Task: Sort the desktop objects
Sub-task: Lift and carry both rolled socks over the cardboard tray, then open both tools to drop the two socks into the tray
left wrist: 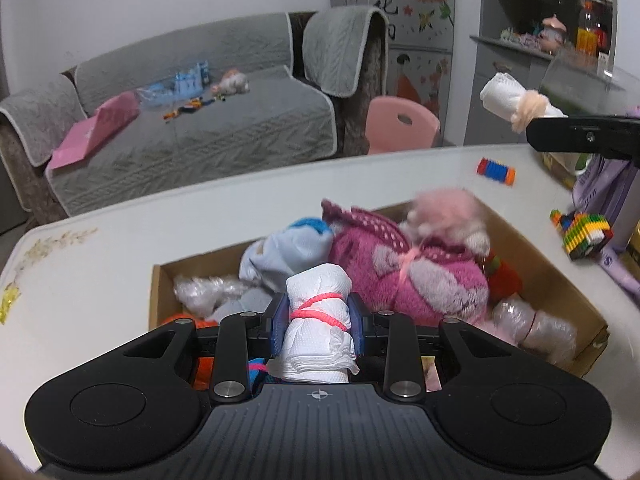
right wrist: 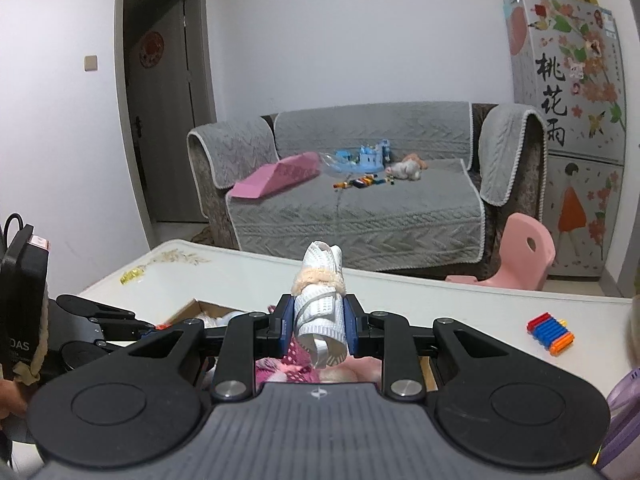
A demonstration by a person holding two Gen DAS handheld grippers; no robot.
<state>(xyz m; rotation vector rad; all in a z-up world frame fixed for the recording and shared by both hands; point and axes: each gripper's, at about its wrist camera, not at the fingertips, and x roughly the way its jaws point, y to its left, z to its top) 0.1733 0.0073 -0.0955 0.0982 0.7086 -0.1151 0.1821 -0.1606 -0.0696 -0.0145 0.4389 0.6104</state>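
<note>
White tabletop (left wrist: pixel 100 280) carries an open cardboard box (left wrist: pixel 560 276) of plush toys. Left gripper (left wrist: pixel 318 316) pinches a white paper-towel roll bound with pink elastic (left wrist: pixel 318 308) over it. Right gripper (right wrist: pixel 319 320) clamps a white roll tied with peach scrunchie (right wrist: pixel 320 304) above the table. Both look light, soft, crushable; grip mid-body.

At two o'clock we read the black brush characters 桃花雨 on the decorated fridge (right wrist: pixel 568 92); at nine o'clock, "OAS" on a black device (right wrist: pixel 18 312).
</note>
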